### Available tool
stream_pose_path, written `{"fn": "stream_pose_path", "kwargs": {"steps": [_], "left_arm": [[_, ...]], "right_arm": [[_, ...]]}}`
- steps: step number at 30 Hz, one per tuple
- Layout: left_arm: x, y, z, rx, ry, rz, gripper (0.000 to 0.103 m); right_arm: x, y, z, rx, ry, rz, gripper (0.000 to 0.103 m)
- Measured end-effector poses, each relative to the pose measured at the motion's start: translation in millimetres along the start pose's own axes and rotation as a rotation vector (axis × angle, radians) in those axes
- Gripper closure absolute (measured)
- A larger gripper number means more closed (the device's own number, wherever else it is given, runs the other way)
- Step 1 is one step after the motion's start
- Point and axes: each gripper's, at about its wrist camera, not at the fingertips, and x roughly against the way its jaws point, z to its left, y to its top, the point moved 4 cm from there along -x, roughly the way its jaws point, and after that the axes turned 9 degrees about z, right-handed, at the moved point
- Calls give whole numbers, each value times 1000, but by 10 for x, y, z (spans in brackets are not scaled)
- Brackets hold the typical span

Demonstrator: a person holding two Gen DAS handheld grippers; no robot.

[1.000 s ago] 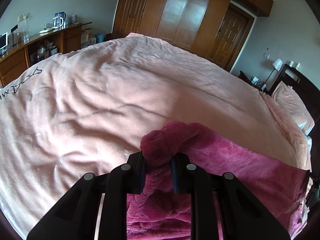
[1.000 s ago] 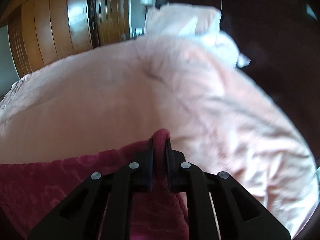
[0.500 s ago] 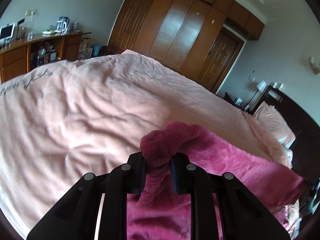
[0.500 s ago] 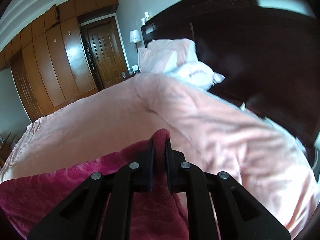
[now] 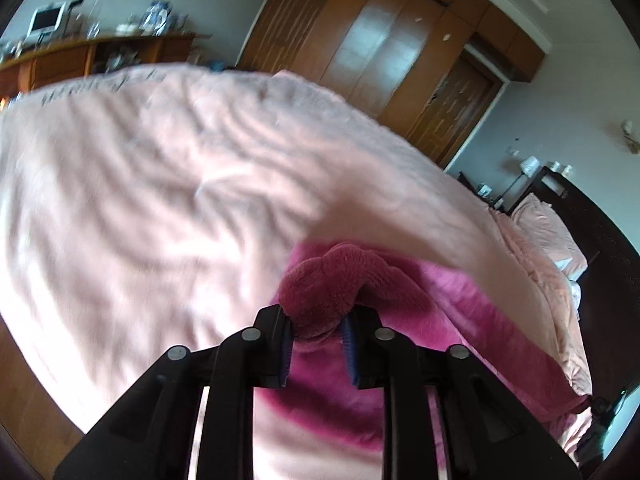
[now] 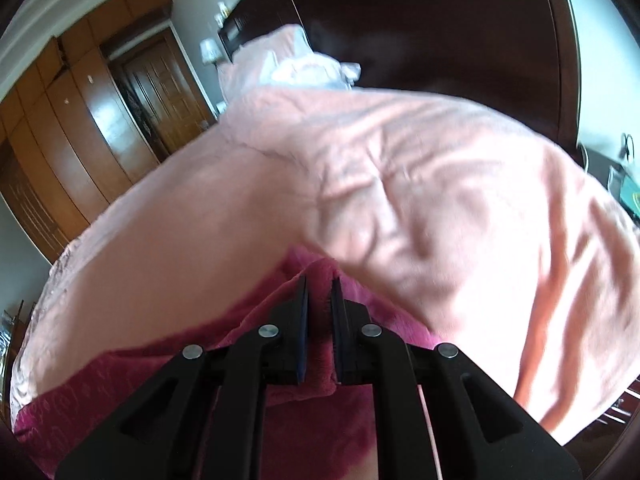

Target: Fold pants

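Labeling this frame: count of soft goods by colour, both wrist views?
Magenta: 1, the pants, pinched by left gripper and right gripper.
Pink: 2, the bedspread and pillow.
White: 1, a pillow.
Total: 4.

A wide bed under a rumpled peach-pink plush blanket [image 5: 168,208] fills most of both views, with dark lettering stitched near its far edge (too blurred to read). Beyond it stands a tall glossy brown wooden wardrobe [image 5: 372,40] beside a panelled wooden door [image 5: 460,108]. A long wooden sideboard [image 5: 92,56] along the left wall carries a small white monitor [image 5: 48,20] and clutter. At the head — peach pillows [image 6: 272,60] lean against a dark wooden headboard [image 6: 440,24], a white-shaded lamp [image 6: 209,49] nearby.
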Motion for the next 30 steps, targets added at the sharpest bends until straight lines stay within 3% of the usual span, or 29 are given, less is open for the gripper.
{"fn": "stream_pose_path", "kwargs": {"steps": [2, 5, 9, 11, 14, 16, 19, 22, 27, 30], "left_arm": [[-86, -113, 145, 58, 8, 37, 72], [-207, -273, 317, 160, 11, 73, 71], [-160, -353, 252, 151, -16, 75, 67], [-100, -369, 231, 154, -38, 69, 59], [21, -392, 215, 198, -108, 46, 38], [77, -436, 222, 239, -144, 41, 35], [123, -529, 218, 252, -154, 49, 35], [89, -587, 157, 253, -188, 70, 34], [-187, -656, -70, 260, -275, 147, 29], [-357, -651, -179, 257, -276, 182, 29]], "right_arm": [[-12, -5, -9, 9, -6, 6, 88], [31, -69, -22, 35, -34, 19, 86], [99, -110, -200, 3, -46, 46, 81], [147, -148, -358, -40, -62, 56, 77], [150, -239, -493, -57, -45, 93, 76], [145, -327, -438, -11, 6, 126, 76], [120, -428, -440, -52, 97, 182, 75], [102, -465, -485, -150, 200, 228, 52], [41, -486, -461, -240, 327, 292, 50], [8, -464, -379, -265, 369, 312, 50]]}}
